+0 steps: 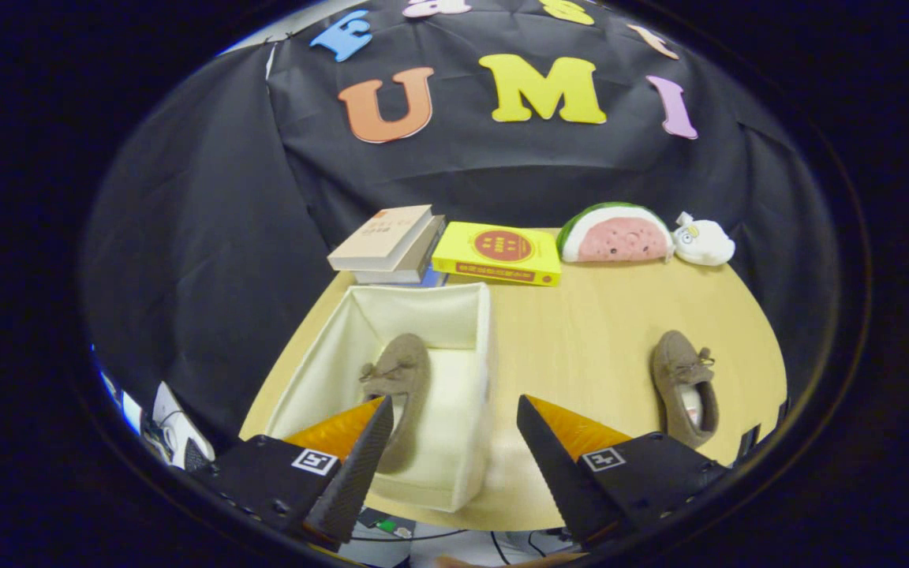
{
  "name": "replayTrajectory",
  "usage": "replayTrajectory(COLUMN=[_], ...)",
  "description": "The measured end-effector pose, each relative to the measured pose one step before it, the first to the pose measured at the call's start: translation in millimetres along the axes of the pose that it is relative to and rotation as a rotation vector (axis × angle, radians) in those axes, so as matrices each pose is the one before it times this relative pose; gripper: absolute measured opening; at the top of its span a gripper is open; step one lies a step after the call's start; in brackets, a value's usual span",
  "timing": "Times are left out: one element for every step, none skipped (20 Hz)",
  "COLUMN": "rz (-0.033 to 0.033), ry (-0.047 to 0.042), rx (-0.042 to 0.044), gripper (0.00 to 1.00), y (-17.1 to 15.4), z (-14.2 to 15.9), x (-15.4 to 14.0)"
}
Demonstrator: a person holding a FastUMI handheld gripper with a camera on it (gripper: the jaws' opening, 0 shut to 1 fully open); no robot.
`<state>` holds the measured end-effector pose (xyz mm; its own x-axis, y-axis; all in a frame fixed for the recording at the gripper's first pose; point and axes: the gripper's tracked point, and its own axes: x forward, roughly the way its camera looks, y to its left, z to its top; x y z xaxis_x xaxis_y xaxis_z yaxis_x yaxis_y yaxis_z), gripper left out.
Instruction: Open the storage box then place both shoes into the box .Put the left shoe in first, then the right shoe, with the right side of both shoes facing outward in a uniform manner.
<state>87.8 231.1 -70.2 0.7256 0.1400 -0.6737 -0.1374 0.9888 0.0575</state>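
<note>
1. Round wooden table (581, 331); pale top, runs from under the fingers out to the booth's dark cloth wall beyond; carries everything noted below.
2. Storage box (454, 315); cream fabric, open at the top, no lid on it; sits just ahead of the claw, mostly before the left finger, its near right corner in the gap between the two fingers; upright, walls standing.
3. Gripper (454, 410); fingers spread wide apart, nothing between them, touching neither box nor shoe; held above the table's near edge; left finger tip overlaps the box's near interior in view, right finger tip over bare table just right of the box.
4. Stack of books (387, 244); two or three, pale covers, slightly fanned; beyond the box's far wall, left of centre.
5. Yellow book (498, 254); flat, just right of the stack, far beyond the fingers.
6. Watermelon-slice plush (616, 235); right of the yellow book, at the table's far edge.
7. Shoe in box (399, 379); brown, soft, bow on the vamp; lies on the box floor along its left wall, toe pointing away from the claw; heel end hidden behind the left finger.
8. Shoe on table (685, 386); brown, same kind, pale lining showing; well to the right of the right finger, apart from the box, toe away.
9. Small white plush (703, 241); touching or just beside the watermelon's right end; cannot tell which.
</note>
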Motion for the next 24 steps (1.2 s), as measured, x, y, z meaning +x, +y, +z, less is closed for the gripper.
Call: replayTrajectory(rz=[-0.03131,-0.0311,-0.01964,-0.0154,-0.01464,-0.00984,-0.01887,-0.0222,-0.02015,-0.01437,-0.01496,-0.01549,-0.01955,-0.01532,-0.00997,-0.00715,-0.0101,-0.00686,-0.00828,-0.00052,0.00148,0.00448,0.00254,0.00629], ry=[-0.00399,-0.00308,-0.00494,-0.00433,-0.00185,0.00354,0.00885,0.01019,0.01356,0.01399,0.01519,0.01963,0.0194,0.0232,0.02425,0.02579,0.02522,0.02828,0.02311,0.02405,0.02137,0.01999,0.01606,0.01506], rx=[-0.00088,0.00221,0.00593,0.00863,0.00913,0.01017,0.01013,0.00699,0.00666,0.00563,0.00459,0.00452,0.00618,0.00275,0.0015,-0.00577,-0.01202,-0.01459,-0.00969,-0.00711,-0.00313,-0.00203,0.00007,0.00113], gripper=[0.96,0.96,0.96,0.96,0.97,0.97,0.97,0.97,0.96,0.96,0.97,0.97,0.97,0.96,0.96,0.95,0.93,0.9,0.89,0.89,0.84,0.8,0.76,0.72], y=[-17.84,-19.11,-16.0,-17.13,-18.48,-17.55,-18.56,-20.9,-18.05,-18.07,-16.89,-18.22,-16.75,-16.66,-11.14,-10.52,-9.09,-7.75,-7.2,-5.5,-4.49,-3.2,-2.23,-1.65], z=[0.94,0.53,0.84,1.35,0.66,-0.27,-1.42,-1.73,-1.71,-1.56,-1.53,-2.84,-1.9,-3.42,-3.25,-4.64,-3.44,-4.91,-3.16,-3.27,-3.27,-3.14,-2.2,-1.84], x=[-1.49,0.42,1.47,0.38,2.07,2.22,3.32,4.72,5.16,5.82,6.59,6.64,7.05,8.57,8.78,7.74,8.33,8.42,7.93,6.16,6.34,5.04,5.07,4.65])
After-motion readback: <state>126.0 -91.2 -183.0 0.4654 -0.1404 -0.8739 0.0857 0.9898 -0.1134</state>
